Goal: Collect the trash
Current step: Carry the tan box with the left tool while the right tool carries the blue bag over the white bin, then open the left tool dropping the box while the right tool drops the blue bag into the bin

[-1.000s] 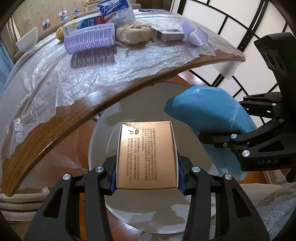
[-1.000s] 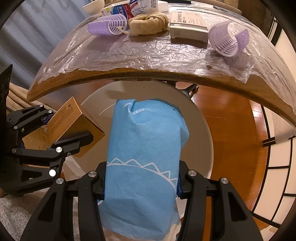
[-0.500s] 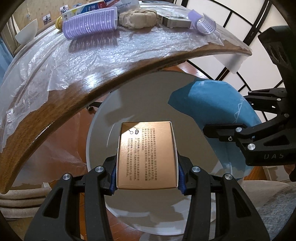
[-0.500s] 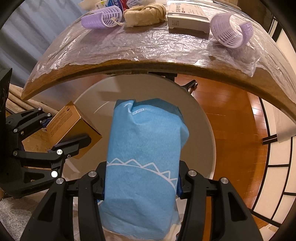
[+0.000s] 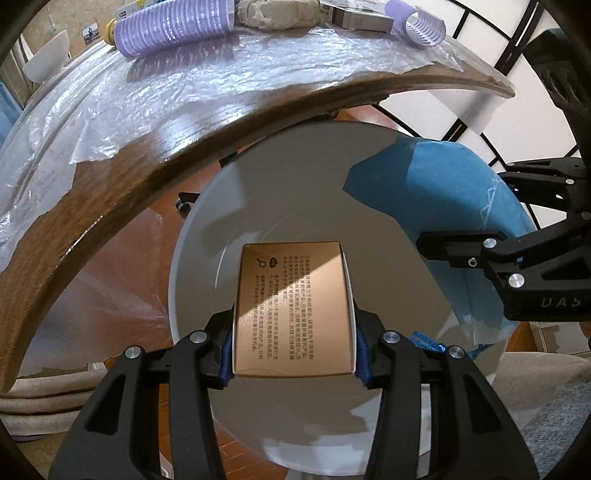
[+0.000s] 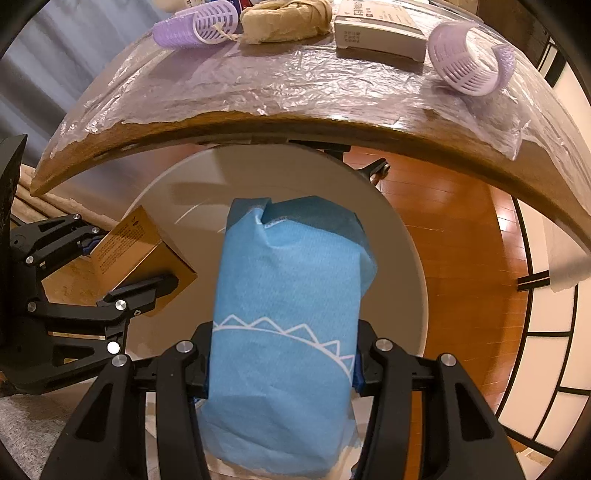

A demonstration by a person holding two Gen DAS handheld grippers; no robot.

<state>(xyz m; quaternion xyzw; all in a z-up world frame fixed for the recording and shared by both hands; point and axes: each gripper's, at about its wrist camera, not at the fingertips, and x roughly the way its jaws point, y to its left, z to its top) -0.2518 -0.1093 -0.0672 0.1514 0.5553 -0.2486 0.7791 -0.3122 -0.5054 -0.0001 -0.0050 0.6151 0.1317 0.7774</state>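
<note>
Glossy dark wood surface (image 5: 155, 155) under crinkled, shiny clear plastic film (image 5: 207, 85); floor (image 6: 454, 258) polished orange wood. Cardboard box (image 5: 293, 306) has a satin copper sheen; blue pack (image 6: 288, 332) looks matt, finely textured paper or nonwoven. Grey bin (image 5: 388, 221) smooth matt plastic; lilac rollers (image 6: 467, 61) ribbed plastic.

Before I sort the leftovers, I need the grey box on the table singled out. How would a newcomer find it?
Start at the wooden table under wrinkled clear plastic film, beyond the round white bin. At its far edge runs a row: purple hair rollers and a beige crumpled wad. The grey box lies flat between the wad and the right-hand roller, the only flat, straight-edged thing there.
</note>
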